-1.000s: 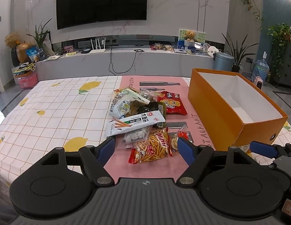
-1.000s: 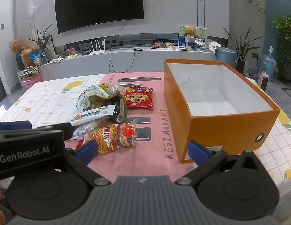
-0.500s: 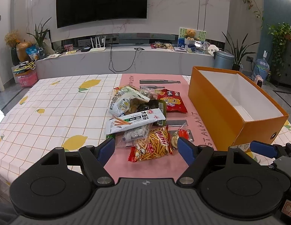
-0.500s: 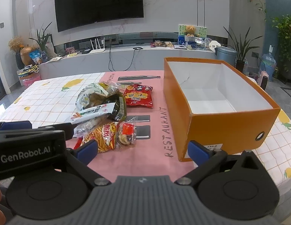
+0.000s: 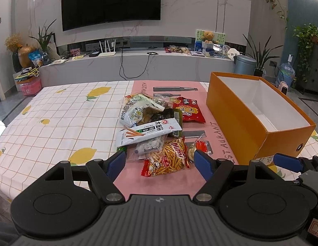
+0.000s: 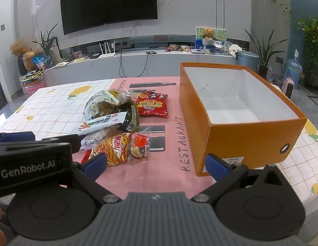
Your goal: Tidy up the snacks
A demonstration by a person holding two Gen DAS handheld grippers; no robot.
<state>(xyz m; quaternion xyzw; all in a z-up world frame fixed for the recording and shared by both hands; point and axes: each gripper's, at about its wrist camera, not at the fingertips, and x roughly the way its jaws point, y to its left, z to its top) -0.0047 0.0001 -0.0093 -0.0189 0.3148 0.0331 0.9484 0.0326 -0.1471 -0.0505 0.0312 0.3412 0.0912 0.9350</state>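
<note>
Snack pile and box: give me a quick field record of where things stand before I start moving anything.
box: orange box, open top, white inside, nothing in it
snacks: heaped on the pink mat, left of the box
nearest pack: Mimi sticks bag, lying flat
far pack: red bag, apart from the heap's top
left gripper: open, holding nothing
right gripper: open, holding nothing
packed so far: none

Bare pink placemat (image 6: 175, 143) lane between snack pile (image 5: 154, 131) and orange box (image 6: 241, 139) is passable. Box walls block the right side; box interior open from above.
</note>
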